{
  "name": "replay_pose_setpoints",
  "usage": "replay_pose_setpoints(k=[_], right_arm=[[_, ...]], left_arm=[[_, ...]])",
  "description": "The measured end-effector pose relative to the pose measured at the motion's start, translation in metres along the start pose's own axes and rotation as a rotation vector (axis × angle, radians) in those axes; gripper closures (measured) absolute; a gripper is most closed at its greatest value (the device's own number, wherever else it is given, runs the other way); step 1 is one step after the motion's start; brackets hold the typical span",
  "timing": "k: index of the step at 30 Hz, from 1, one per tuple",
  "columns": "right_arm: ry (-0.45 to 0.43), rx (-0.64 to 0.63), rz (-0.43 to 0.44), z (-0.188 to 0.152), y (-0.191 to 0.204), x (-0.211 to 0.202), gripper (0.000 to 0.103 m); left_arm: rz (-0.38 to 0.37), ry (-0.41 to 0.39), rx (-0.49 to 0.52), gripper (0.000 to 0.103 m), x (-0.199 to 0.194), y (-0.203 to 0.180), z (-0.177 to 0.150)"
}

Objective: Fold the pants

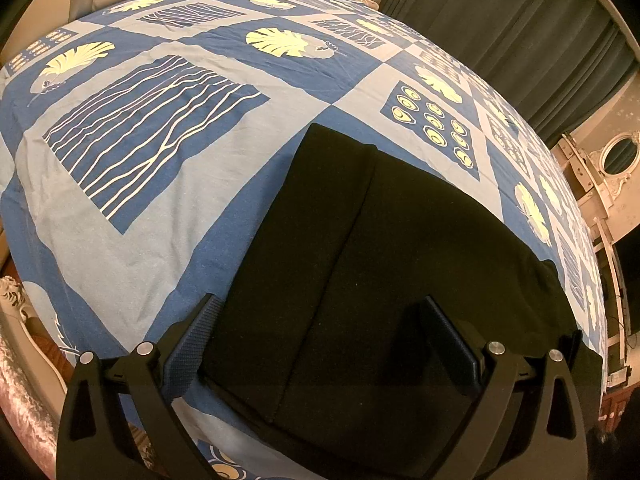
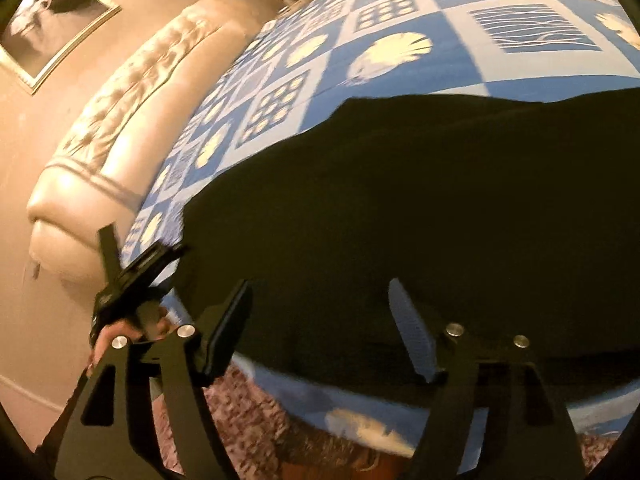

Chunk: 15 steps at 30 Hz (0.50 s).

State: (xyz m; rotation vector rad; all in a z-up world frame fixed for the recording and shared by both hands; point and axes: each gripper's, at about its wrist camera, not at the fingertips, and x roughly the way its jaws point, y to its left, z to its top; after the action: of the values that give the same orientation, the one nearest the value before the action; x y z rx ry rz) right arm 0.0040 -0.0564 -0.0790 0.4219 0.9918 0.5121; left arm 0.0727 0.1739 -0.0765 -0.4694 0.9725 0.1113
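Black pants [image 1: 380, 280] lay flat on bed, lower centre to lower right of left wrist view; matte, lint-flecked woven cloth, folded lengthwise, one long straight edge running from upper centre down toward lower centre. Second layer offset beside it, giving a narrow stepped strip along the left side. Judged partly folded: legs stacked, crosswise fold not yet made.

Left tongs [image 1: 320, 340] spread wide, nothing gripped. Left finger [image 1: 200, 344] over blue bedsheet [image 1: 160, 208] just beside pants' edge; the other finger above black cloth. Ribbed rubber pads visible. Placement probably straddling near edge ahead of a pinch; contact with cloth not determinable.

Right tongs [image 2: 320, 320] also spread wide, empty, both pads hovering at near edge of pants [image 2: 400, 200] at lower centre of right wrist view. Frame motion-blurred. Left tongs' body [image 2: 132, 272] and holding hand [image 2: 116, 336] seen at lower left of same view, near bed's edge.

Bedsheet: cotton-like, lightly creased, blue and pale grey squares with cream leaf, wavy-line and oval prints. Padded tufted headboard [image 2: 120, 120], cream leather-like, at left; framed picture [image 2: 52, 20] at upper left. Dark curtain [image 1: 520, 32] at upper right of left wrist view. Patterned rug [image 2: 260, 420] below bed edge.

Risk judged: thin stacked layers could slip apart if only top layer pinched.
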Motion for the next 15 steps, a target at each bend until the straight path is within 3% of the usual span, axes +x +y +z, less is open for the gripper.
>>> replay_pose_setpoints(k=[4,7,11,15], right_arm=[[0.043,-0.008,0.101,-0.001,0.001,-0.026,0.032],[0.013,0.028,0.155,0.006,-0.016,-0.067,0.032],[-0.124,0.134,0.152,0.027,-0.078,-0.149,0.028],[-0.174,0.281,0.100,0.031,-0.162,-0.195,0.024]], left_arm=[[-0.002,-0.001,0.000,0.005,0.000,0.000,0.001],[-0.001,0.000,0.000,0.005,0.000,0.000,0.001],[0.000,0.000,0.001,0.005,0.000,0.000,0.001],[-0.001,-0.001,0.000,0.005,0.000,0.000,0.000]])
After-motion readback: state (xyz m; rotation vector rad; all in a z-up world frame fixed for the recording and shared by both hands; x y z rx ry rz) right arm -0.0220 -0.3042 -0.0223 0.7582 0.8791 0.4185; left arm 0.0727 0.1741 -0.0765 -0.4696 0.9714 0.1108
